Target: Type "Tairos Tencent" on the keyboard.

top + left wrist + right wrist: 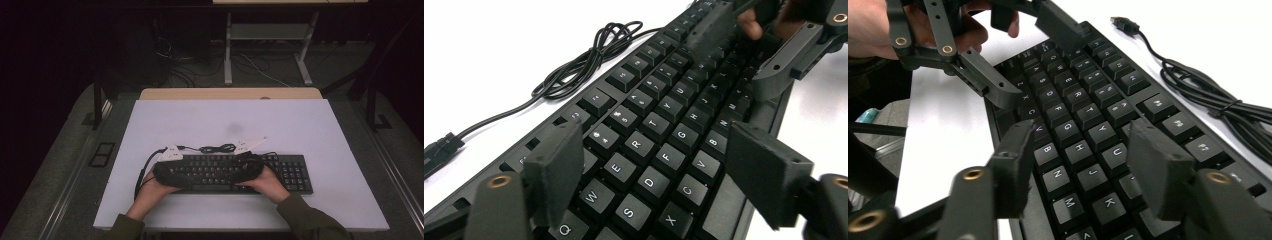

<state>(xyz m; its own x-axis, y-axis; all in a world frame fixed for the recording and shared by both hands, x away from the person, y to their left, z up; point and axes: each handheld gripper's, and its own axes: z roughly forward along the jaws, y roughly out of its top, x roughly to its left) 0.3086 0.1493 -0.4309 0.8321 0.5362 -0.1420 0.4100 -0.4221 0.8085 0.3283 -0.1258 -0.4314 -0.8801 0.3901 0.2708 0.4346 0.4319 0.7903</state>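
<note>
- Black keyboard (235, 172) with white-lettered keys, coiled black cable (216, 148) at far edge; near middle of white desk (225, 120).
- Left tool (654, 165) over left keys, jaws apart, clamping nothing.
- Right tool (1080, 160) over right-middle keys, jaws apart, empty.
</note>
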